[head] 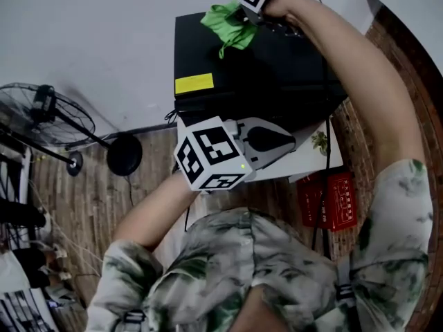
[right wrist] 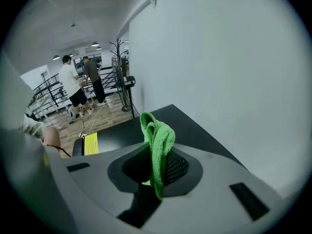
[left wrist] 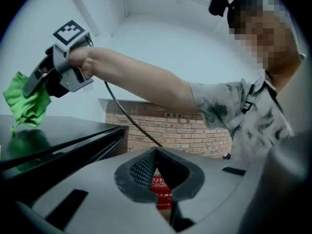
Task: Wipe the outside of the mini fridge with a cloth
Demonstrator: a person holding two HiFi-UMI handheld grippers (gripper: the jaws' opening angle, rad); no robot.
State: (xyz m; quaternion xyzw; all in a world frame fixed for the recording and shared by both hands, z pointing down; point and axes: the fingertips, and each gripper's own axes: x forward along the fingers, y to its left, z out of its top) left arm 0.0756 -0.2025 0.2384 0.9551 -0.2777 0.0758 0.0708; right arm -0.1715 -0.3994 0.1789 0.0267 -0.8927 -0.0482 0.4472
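The black mini fridge (head: 277,75) stands against the white wall, and I look down on its top. My right gripper (head: 245,19) is over the back of that top, shut on a green cloth (head: 228,28) that hangs down onto the surface. In the right gripper view the cloth (right wrist: 157,143) stands folded between the jaws, with the fridge top (right wrist: 190,130) beyond. My left gripper (head: 291,142) is held in front of the fridge, lower, jaws shut on nothing. The left gripper view shows the cloth (left wrist: 27,104) and the right gripper (left wrist: 46,84) above the fridge top (left wrist: 63,130).
A yellow sticker (head: 194,83) sits at the fridge top's front left corner. The fridge rests on a white stand (head: 308,159). A red box (head: 331,199) lies on the floor by the brick wall (head: 408,75). A floor fan (head: 48,116) is at the left. Two people (right wrist: 78,84) stand far off.
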